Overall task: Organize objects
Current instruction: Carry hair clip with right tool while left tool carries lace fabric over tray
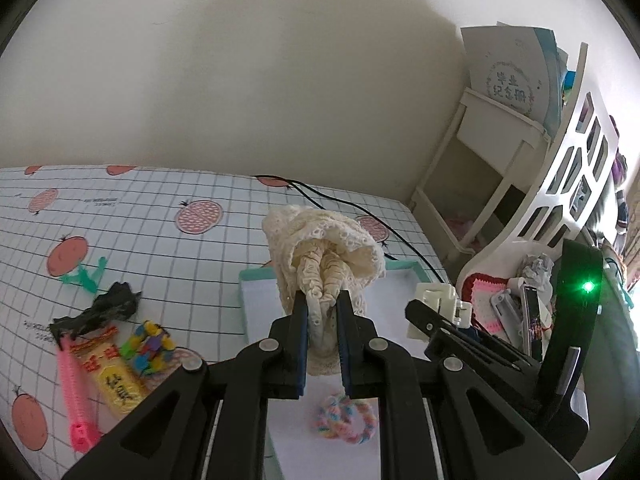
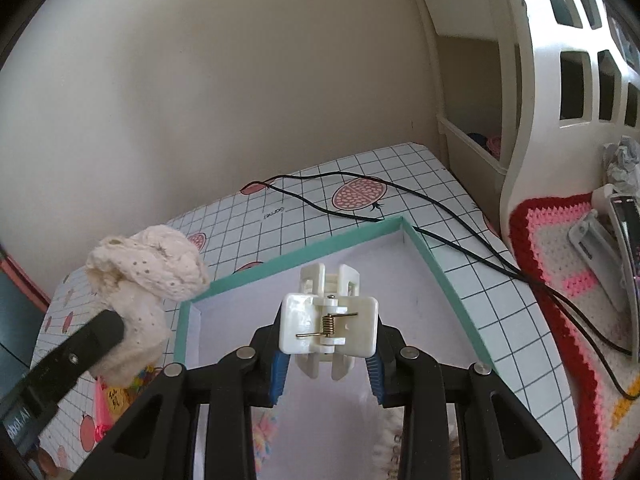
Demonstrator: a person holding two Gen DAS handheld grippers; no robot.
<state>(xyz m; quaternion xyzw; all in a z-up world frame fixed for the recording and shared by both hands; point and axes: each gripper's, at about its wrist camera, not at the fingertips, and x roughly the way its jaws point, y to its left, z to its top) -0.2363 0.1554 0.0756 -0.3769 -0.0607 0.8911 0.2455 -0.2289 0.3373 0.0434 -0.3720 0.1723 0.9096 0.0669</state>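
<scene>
Black cable (image 2: 400, 196) across checked tablecloth (image 1: 160, 216); white shelf (image 1: 500, 152) beside.

Left gripper (image 1: 323, 308) clamped on cream fabric, right gripper (image 2: 326, 350) gripping white clip (both raised, side by side)

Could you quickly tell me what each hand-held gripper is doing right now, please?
Left hand-held gripper: closed on the cream lace scrunchie.
Right hand-held gripper: closed on the white hair claw clip.

Soft daylight from the right; dim shadow on wall (image 1: 280, 60); strong fisheye curvature, dark vignetted corners; focus fair.
</scene>
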